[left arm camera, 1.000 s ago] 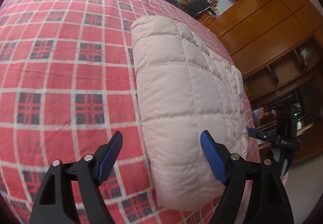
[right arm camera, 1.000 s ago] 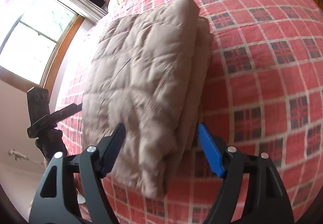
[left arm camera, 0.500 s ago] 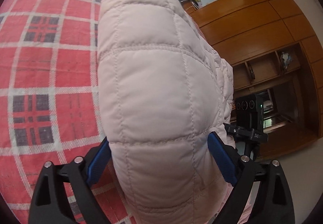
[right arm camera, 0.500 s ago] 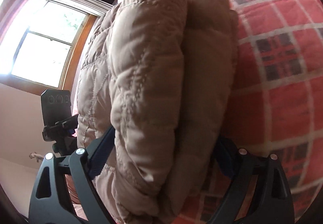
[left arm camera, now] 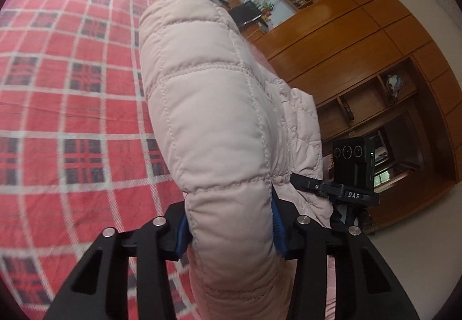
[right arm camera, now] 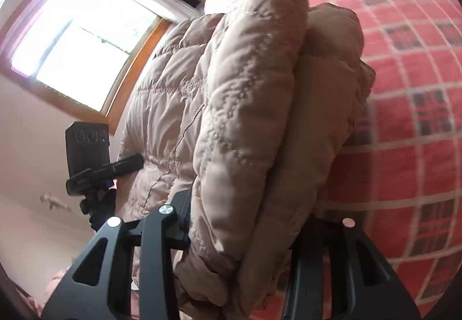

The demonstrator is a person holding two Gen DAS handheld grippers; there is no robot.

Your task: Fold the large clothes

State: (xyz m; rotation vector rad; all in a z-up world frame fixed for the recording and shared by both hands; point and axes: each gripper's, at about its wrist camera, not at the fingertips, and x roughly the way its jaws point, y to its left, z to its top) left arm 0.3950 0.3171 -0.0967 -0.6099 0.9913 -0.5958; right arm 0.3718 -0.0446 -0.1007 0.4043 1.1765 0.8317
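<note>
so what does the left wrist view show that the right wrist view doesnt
Only the left wrist view shows the wooden wall cabinets with open shelves, and the left gripper shut on one thick quilted layer of the jacket.

Only the right wrist view shows the bright window and the right gripper clamping the stacked folded layers of the jacket.

Both show the pale quilted jacket raised up off the red plaid bedspread, and each catches the other gripper's black camera unit at the jacket's far end.
</note>
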